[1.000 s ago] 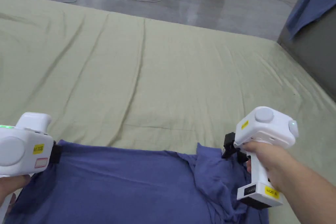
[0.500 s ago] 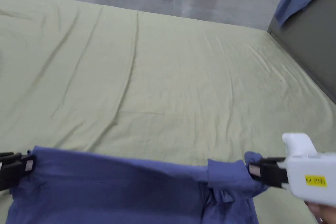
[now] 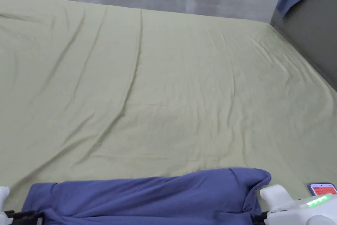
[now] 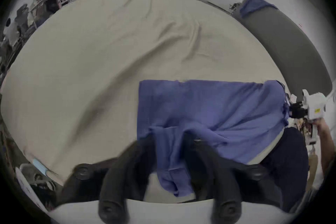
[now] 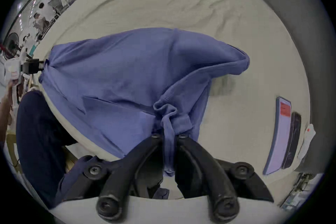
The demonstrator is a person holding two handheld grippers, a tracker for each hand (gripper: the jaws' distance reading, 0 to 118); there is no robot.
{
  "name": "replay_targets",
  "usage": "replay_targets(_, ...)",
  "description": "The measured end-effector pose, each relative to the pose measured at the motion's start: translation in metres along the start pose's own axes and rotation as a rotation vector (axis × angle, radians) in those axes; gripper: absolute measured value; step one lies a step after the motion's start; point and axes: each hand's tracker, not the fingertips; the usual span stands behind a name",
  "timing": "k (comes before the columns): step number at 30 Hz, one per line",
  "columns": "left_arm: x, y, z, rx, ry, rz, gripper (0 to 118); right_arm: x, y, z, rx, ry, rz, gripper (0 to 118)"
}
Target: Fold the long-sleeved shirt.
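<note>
1. The shirt (image 3: 148,196) is soft blue knit cloth, bunched and creased, lying along the near edge of the bench (image 3: 164,80) right in front of me; part of it hangs over that edge.
2. My left hand-held gripper (image 4: 169,138) has its black jaws pressed on a fold of the shirt at its left end, with a strip of cloth hanging down between them.
3. My right hand-held gripper (image 5: 168,136) is clamped on a gathered, twisted bit of the shirt at its right end; the cloth puffs up into a rounded hump beyond it.
4. The bench is covered by a pale green sheet with long shallow wrinkles, and wide bare sheet stretches beyond the shirt to the far edge.
5. Two phones (image 5: 283,133) lie flat on the sheet to my right, near the right hand-held gripper.
6. A grey padded wall (image 3: 312,28) runs along the bench's right side, with blue cloth draped on top.
7. A yellow sticker shows on the right hand-held gripper's white body; its writing is too small to read.
</note>
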Motion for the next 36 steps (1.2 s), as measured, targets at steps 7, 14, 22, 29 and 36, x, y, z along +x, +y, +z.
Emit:
replay_targets(7, 0.016, 0.013, 0.080, 0.197, -0.069, 0.123, 109, 0.003, 0.004, 0.098, 0.222, -0.023, -0.111, 97)
replay_targets(14, 0.031, -0.023, 0.093, 0.082, -0.125, 0.136, 19, -0.018, -0.025, 0.134, 0.360, 0.137, -0.351, 19)
replay_targets(22, -0.036, -0.009, 0.036, 0.099, -0.334, 0.397, 118, -0.035, -0.035, 0.098, 0.317, 0.460, -0.417, 0)
replay_targets(29, -0.008, 0.014, -0.020, -0.047, -0.429, 0.463, 118, -0.045, -0.020, 0.085, 0.307, 0.589, -0.376, 0)
replay_targets(36, 0.014, 0.033, -0.066, -0.077, -0.410, 0.321, 77, -0.059, -0.015, 0.068, 0.295, 0.661, -0.405, 0)
